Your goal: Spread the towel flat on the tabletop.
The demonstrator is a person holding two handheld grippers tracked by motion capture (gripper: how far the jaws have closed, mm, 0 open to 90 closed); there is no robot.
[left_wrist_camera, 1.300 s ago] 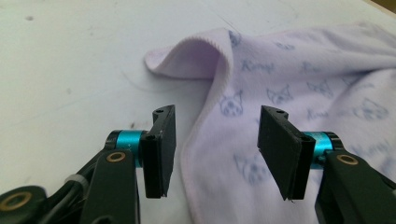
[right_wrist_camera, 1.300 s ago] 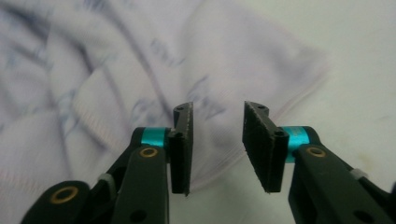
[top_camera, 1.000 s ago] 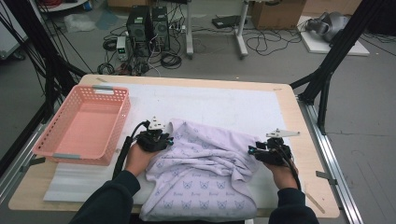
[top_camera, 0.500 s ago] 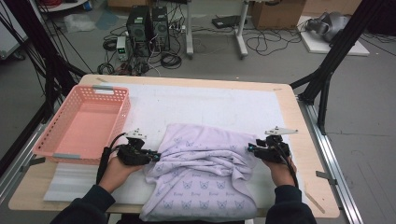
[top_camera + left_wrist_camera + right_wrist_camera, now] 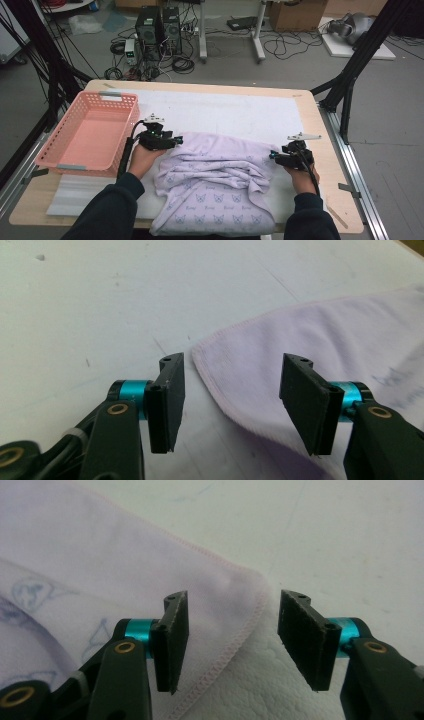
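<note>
A lilac cloth (image 5: 215, 185) with a faint printed pattern lies rumpled on the white mat, hanging over the table's near edge. My left gripper (image 5: 172, 141) is at its far left corner. In the left gripper view that hemmed corner (image 5: 260, 370) lies flat between the pads of the left gripper (image 5: 232, 400), which do not touch it; the jaws have just been opening. My right gripper (image 5: 272, 156) is at the cloth's right edge. The right gripper (image 5: 232, 640) straddles the stitched hem (image 5: 235, 645) with its pads clear; its jaws have also just been opening.
A pink plastic basket (image 5: 60, 150) stands at the table's left side, close to my left forearm. The white mat (image 5: 240, 112) covers most of the wooden tabletop (image 5: 340, 200). Black frame legs (image 5: 350, 75) stand off the right corner.
The left hand drew out to the left, then came back toward the cloth's far left corner, and its jaws opened. The right hand stayed put while its jaws widened.
</note>
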